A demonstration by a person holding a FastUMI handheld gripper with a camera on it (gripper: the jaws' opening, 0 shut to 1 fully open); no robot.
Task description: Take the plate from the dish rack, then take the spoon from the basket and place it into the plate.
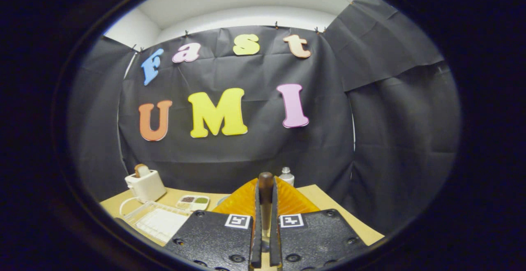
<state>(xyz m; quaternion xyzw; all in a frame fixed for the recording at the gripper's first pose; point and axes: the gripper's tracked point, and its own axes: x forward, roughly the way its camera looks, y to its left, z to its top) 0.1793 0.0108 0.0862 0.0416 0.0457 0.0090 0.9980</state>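
1. My gripper (266, 205) is nearly closed, both fingers pressing on the spoon (265, 189). I hold it by the shaft; its brown rounded handle end sticks up just past the fingertips. The bowl end is hidden down between the fingers.

2. Just behind the fingers, on either side of the spoon, shows an orange ribbed surface (287, 201). I take it for the plate, lying just ahead of and below me, but I see too little to be sure.

3. Beyond that is the table (324, 199), with a small bottle (287, 175) near its far edge.

4. Off to one side stand a toaster (144, 184) with a slice in it, a small tray (193, 202) with compartments, and a clear flat box (158, 221).

5. By my judgement the spoon is lifted and carried, and setting it down is left.

6. Risks: the grip is thin, so the spoon may swivel or slip if I tilt fast. If I let go too high, it may bounce off the plate. I cannot see the bowl end, so it may catch the rim.
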